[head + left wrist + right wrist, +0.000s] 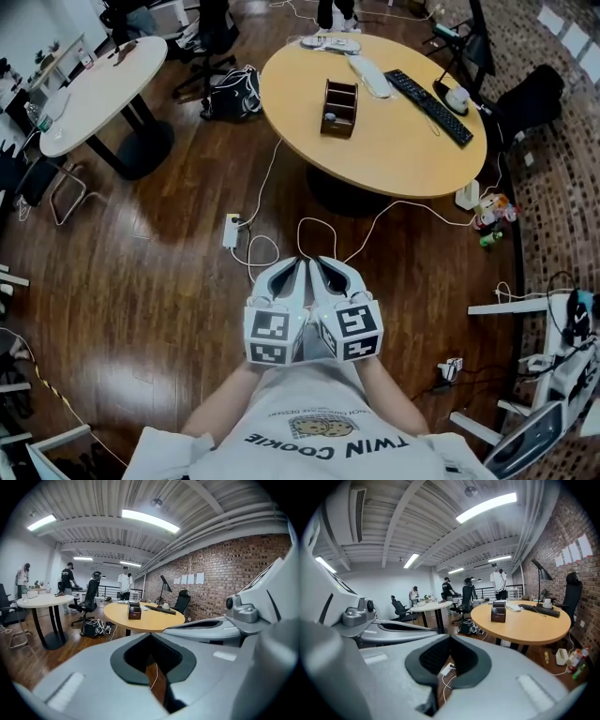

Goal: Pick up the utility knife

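Utility knife: too small to tell | left tongs (296,265) shut | right tongs (319,265) shut

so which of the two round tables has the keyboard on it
The tan table, upper right, holding the black keyboard; the white table is upper left.

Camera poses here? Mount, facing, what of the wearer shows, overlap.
Head view: on the person's head, looking steeply down at the wood floor and round table; shows forearms, shirt, left tool and right tool.
Left gripper view: rides the left tool, facing along its shut jaws toward the table; right tool alongside at right.
Right gripper view: rides the right tool, same facing, jaws shut; left tool at left.
Shared: all three show the table and its wooden box.
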